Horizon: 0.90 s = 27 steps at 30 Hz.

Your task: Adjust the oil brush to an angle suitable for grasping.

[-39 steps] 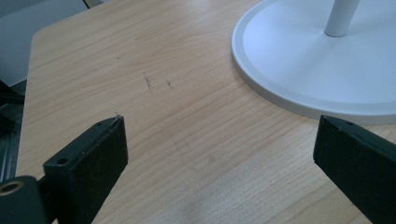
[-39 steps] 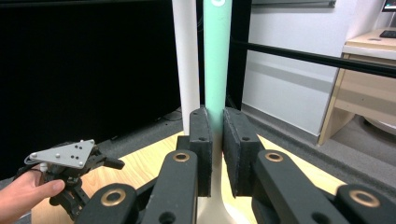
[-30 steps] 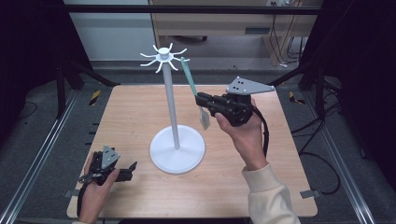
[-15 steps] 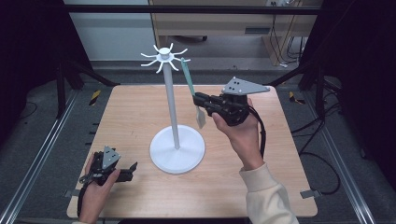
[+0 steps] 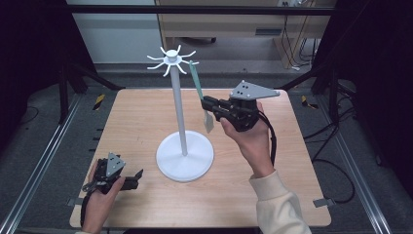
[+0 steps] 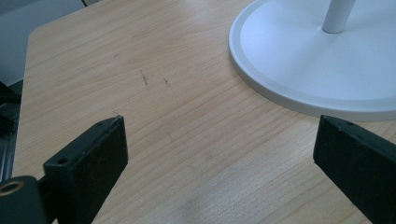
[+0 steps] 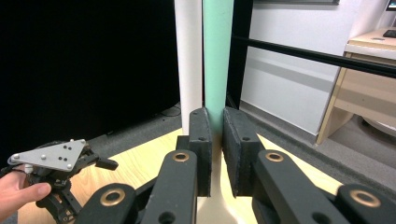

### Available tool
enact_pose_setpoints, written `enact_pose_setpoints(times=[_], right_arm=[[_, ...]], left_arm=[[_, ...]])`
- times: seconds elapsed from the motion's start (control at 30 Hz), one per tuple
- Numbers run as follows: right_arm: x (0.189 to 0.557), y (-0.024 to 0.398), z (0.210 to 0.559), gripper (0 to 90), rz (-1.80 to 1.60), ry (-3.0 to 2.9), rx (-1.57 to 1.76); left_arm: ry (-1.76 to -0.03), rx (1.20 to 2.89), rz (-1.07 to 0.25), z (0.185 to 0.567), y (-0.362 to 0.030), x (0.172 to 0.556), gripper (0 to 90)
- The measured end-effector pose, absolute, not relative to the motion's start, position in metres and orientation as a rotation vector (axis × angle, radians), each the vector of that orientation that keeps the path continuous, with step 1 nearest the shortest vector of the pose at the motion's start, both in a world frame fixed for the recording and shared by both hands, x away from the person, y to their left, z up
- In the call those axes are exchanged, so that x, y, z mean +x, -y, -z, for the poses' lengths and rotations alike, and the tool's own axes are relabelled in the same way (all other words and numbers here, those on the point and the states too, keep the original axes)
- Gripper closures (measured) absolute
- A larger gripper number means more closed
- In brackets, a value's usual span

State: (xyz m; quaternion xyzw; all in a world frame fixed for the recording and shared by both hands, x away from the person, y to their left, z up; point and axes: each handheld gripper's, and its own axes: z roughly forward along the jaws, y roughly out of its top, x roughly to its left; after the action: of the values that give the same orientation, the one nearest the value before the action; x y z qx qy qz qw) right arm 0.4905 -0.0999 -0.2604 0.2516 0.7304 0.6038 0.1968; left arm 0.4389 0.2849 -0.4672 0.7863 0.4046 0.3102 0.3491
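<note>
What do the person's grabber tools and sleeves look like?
Both are black, with two flat, blocky jaws. The right gripper has brass-coloured rivets on its linkage, a grey three-cornered plate dotted with small holes, and a black cable. The left gripper has a smaller grey plate. The right arm wears a cream sleeve.

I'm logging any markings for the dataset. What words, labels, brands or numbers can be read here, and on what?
None can be read.
The white stand, the green-handled utensil and both grippers, left and right, bear no lettering.
The yellow-and-black floor markers carry stripes, not text.
</note>
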Motion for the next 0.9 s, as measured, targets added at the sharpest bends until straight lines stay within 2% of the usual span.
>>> enact_pose_setpoints(times=[0.47,0.9], right_arm=[[0.495,0.0968,0.2623,84.9,-1.695,-2.045,0.705],[0.491,0.0985,0.2616,78.9,-1.586,-2.031,0.736]], left_arm=[[-1.054,2.03,-0.808,0.467,-0.2863,0.4386,2.7],[-1.051,2.027,-0.807,0.4666,-0.2859,0.4386,2.7]])
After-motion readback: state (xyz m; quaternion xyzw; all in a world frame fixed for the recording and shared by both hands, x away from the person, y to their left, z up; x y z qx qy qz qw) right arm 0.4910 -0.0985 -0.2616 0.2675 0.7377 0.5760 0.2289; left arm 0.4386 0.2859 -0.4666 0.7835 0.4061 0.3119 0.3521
